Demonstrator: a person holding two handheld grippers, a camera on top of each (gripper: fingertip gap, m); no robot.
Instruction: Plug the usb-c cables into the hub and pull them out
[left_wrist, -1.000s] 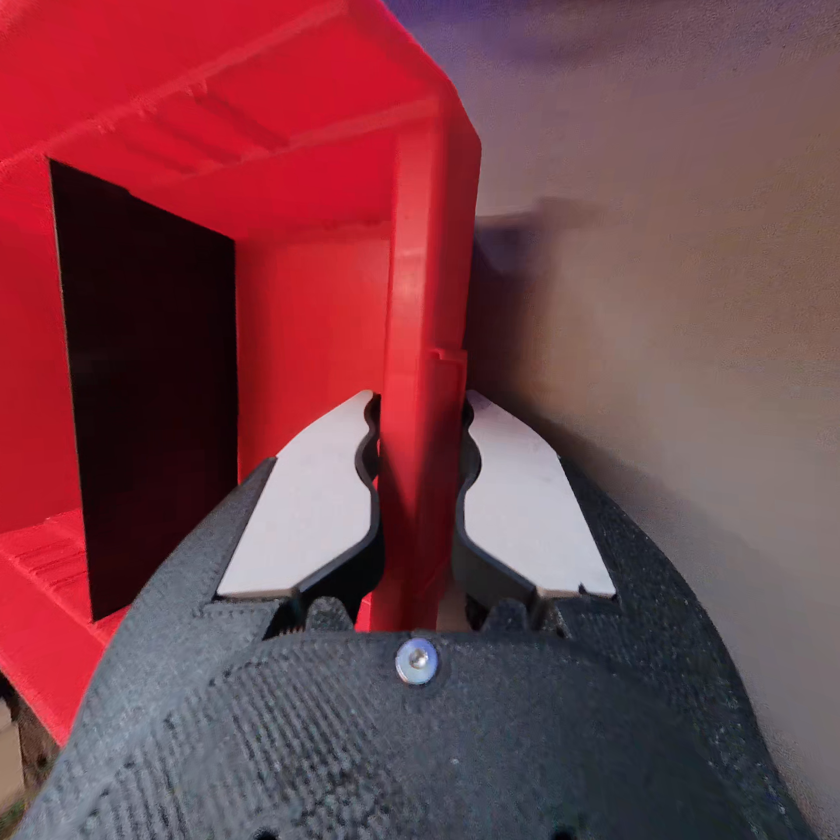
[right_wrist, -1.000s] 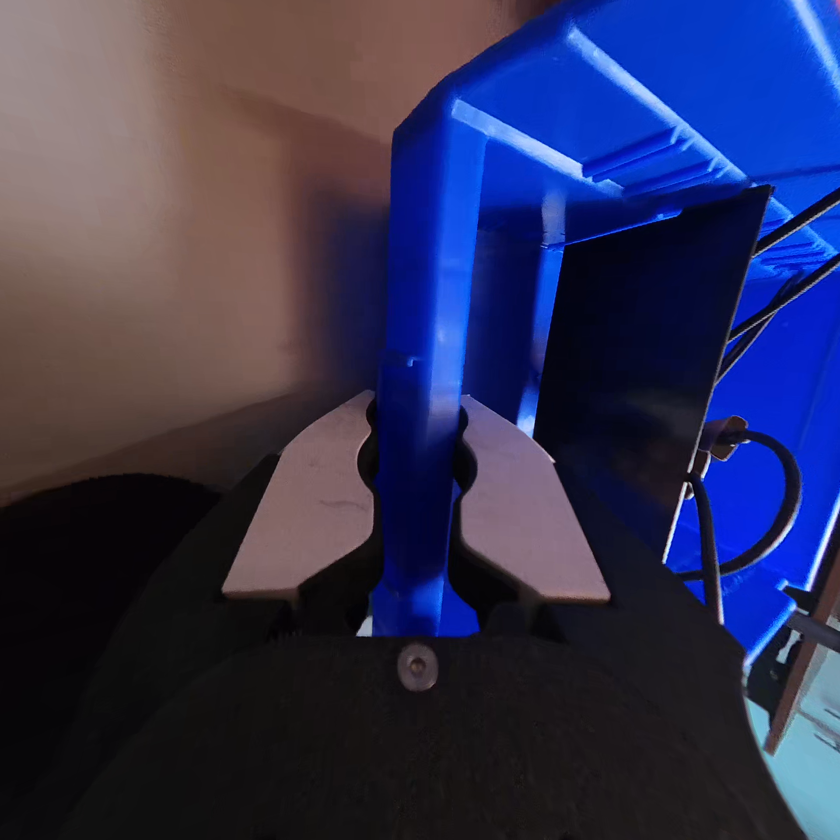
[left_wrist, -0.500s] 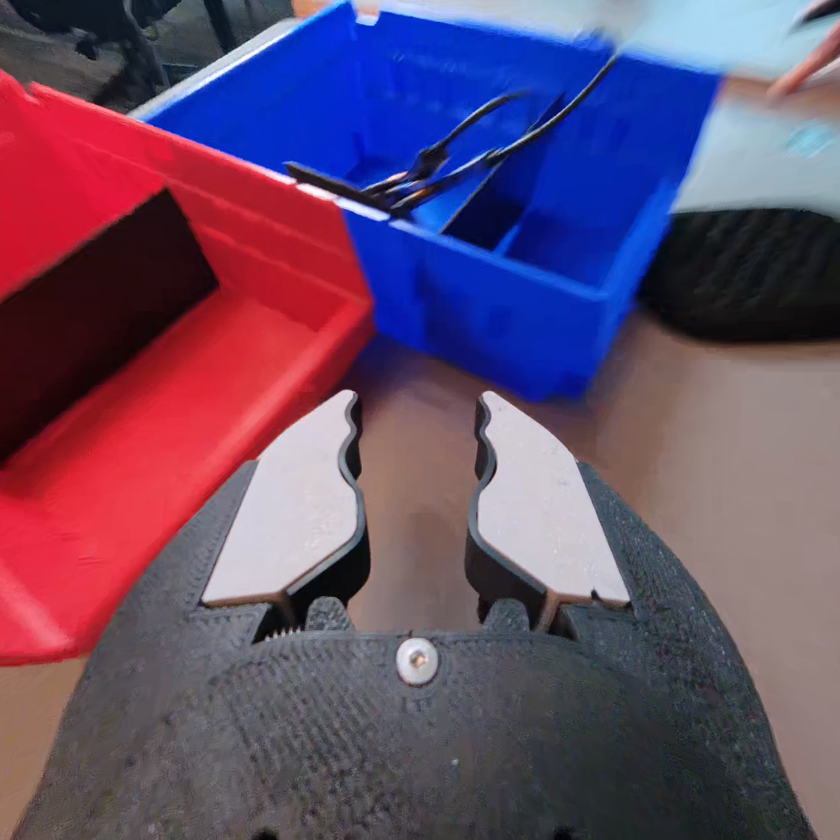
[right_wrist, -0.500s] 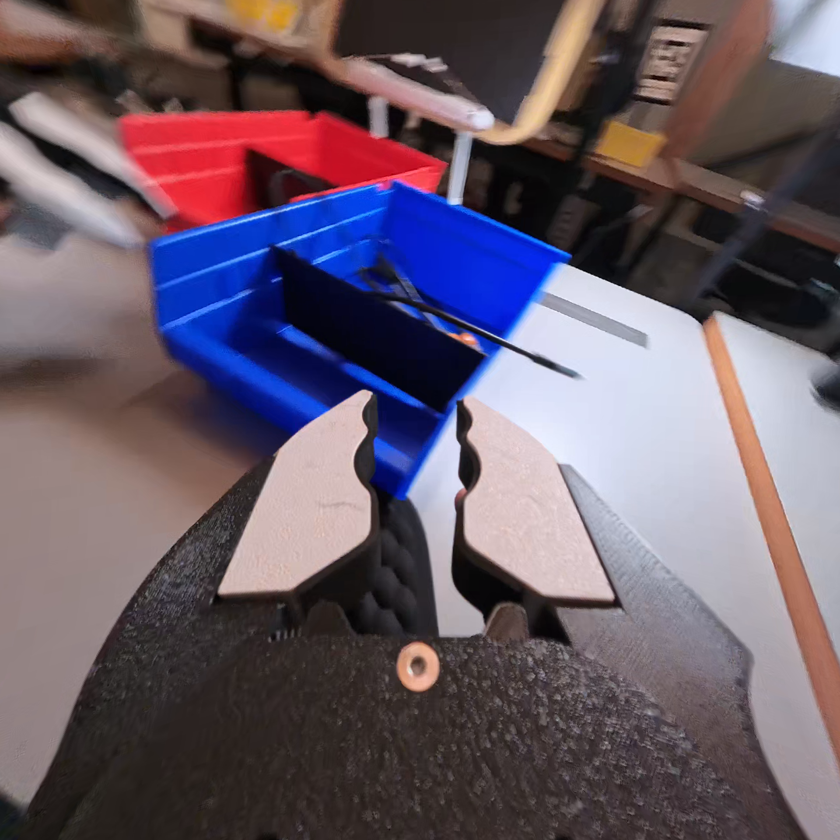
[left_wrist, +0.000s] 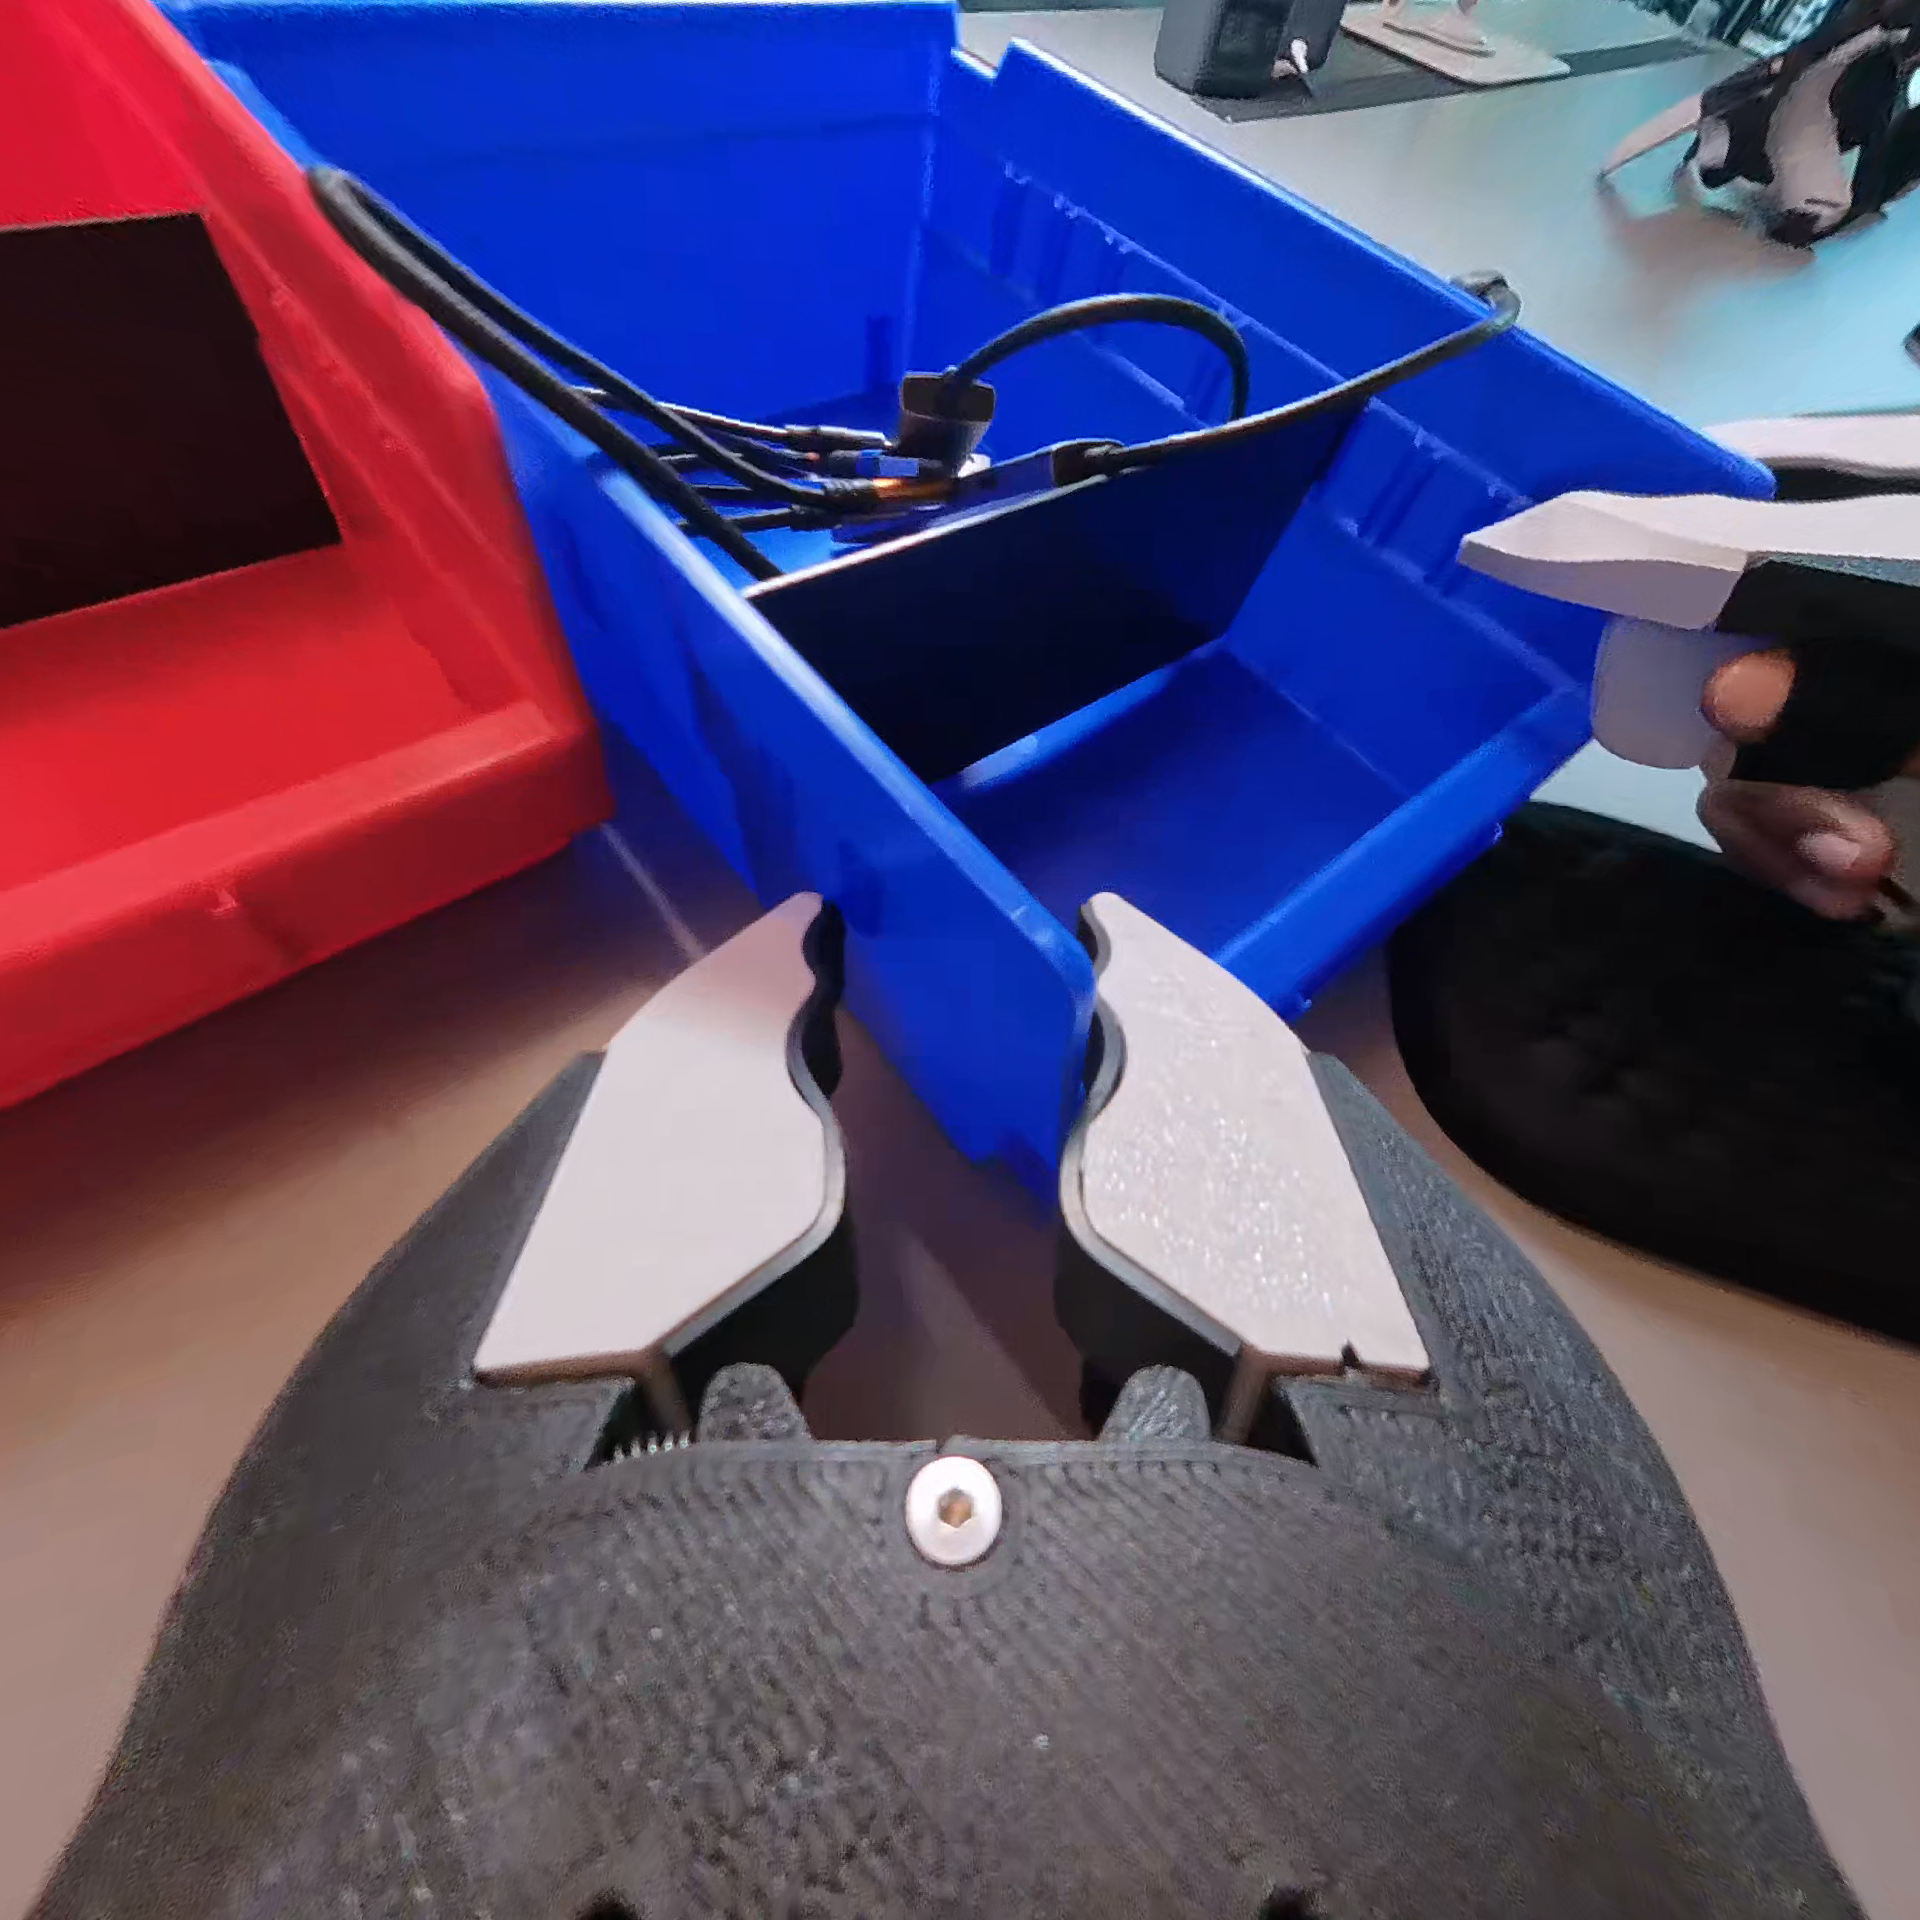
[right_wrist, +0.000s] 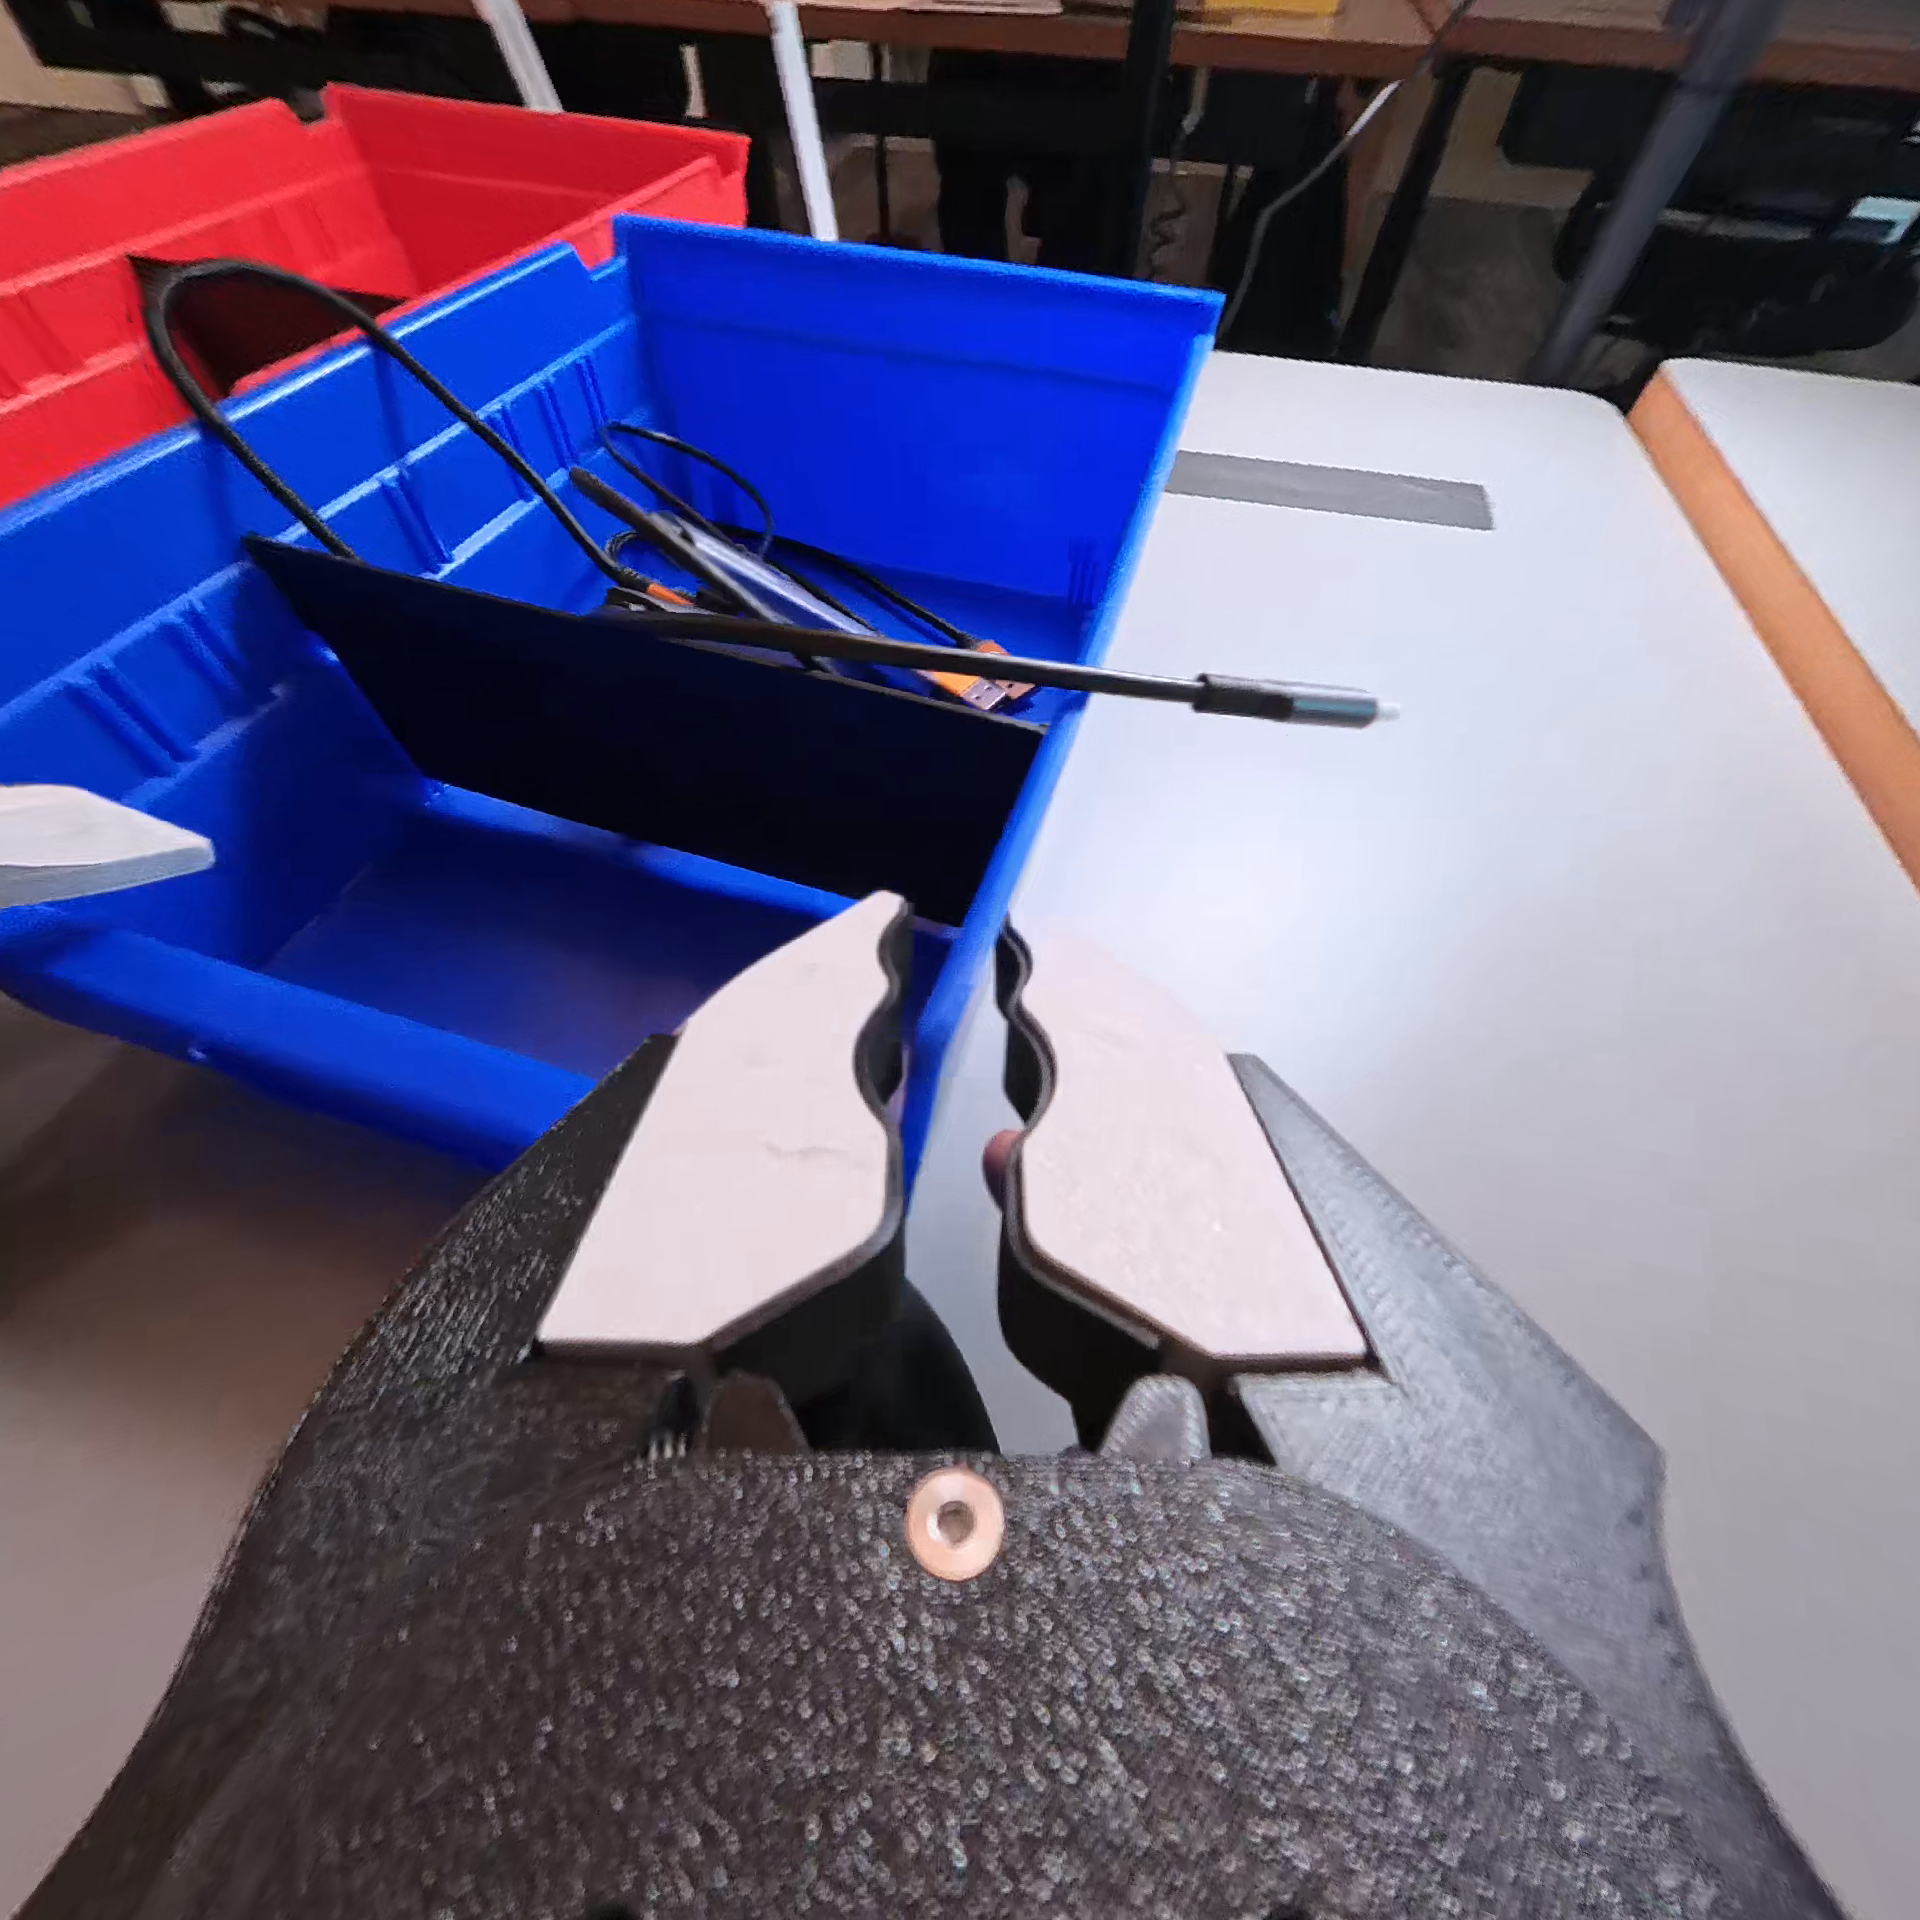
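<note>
Both bins are down on the desk (right_wrist: 1455, 831) now, red bin (left_wrist: 260, 748) beside blue bin (left_wrist: 1195, 810), no longer tipped up in the clamps as a second ago. Left gripper (left_wrist: 951, 925) and right gripper (right_wrist: 951, 935) stand with fingers parted, empty, at the blue bin's near corners. Hub (right_wrist: 769, 582) and cables (left_wrist: 644, 416) lie behind the black divider (right_wrist: 665, 727), one plug (right_wrist: 1288, 698) poking over the rim: plugging can begin.
</note>
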